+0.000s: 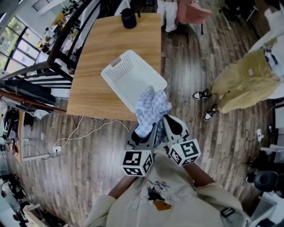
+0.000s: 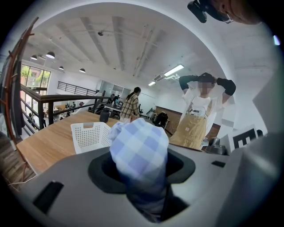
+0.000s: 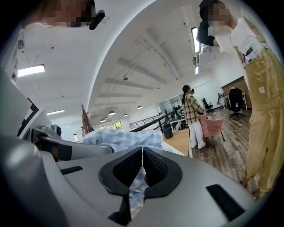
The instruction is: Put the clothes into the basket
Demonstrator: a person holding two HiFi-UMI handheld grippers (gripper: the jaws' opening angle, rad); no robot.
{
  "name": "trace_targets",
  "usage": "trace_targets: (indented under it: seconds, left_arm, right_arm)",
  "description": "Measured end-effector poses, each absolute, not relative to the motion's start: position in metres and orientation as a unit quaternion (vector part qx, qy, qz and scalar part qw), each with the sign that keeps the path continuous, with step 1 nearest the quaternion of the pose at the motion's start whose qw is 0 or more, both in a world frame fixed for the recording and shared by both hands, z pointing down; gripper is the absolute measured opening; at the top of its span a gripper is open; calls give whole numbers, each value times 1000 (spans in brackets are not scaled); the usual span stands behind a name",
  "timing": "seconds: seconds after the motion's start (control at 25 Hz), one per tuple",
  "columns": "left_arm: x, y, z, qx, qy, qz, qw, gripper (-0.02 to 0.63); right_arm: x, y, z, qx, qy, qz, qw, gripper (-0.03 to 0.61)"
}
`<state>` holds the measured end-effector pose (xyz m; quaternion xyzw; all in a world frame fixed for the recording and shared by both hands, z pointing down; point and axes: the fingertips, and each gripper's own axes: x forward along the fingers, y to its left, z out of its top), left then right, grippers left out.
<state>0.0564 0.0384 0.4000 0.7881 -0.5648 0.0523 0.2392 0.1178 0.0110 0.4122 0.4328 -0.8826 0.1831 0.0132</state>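
Note:
A blue-and-white checked cloth (image 1: 152, 105) hangs at the wooden table's near edge, its top lying over the near corner of the white slatted basket (image 1: 131, 75). Both grippers hold it from below. My left gripper (image 1: 146, 131) is shut on a thick bunch of the cloth (image 2: 139, 150), which fills the gap between its pads. My right gripper (image 1: 167, 122) is shut on a thin fold of the cloth (image 3: 133, 188), its pads almost meeting. In the left gripper view the basket (image 2: 91, 135) stands on the table just beyond the cloth.
A black cup (image 1: 128, 18) stands at the far end of the table (image 1: 97, 57). A person in yellow overalls (image 1: 246, 80) stands to the right on the wood floor. Another person and a pink chair (image 1: 191, 11) are beyond the table. White cables (image 1: 80, 133) lie on the floor at left.

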Motion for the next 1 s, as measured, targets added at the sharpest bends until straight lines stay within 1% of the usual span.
trace_targets:
  seconds: [0.32, 1.0]
  left_arm:
    - [54, 18, 397, 779, -577, 43, 242, 202]
    - [15, -69, 393, 793, -558, 33, 243, 202]
  right_arm:
    - [109, -8, 409, 413, -893, 178, 14, 25]
    - [67, -92, 402, 423, -890, 168, 17, 25]
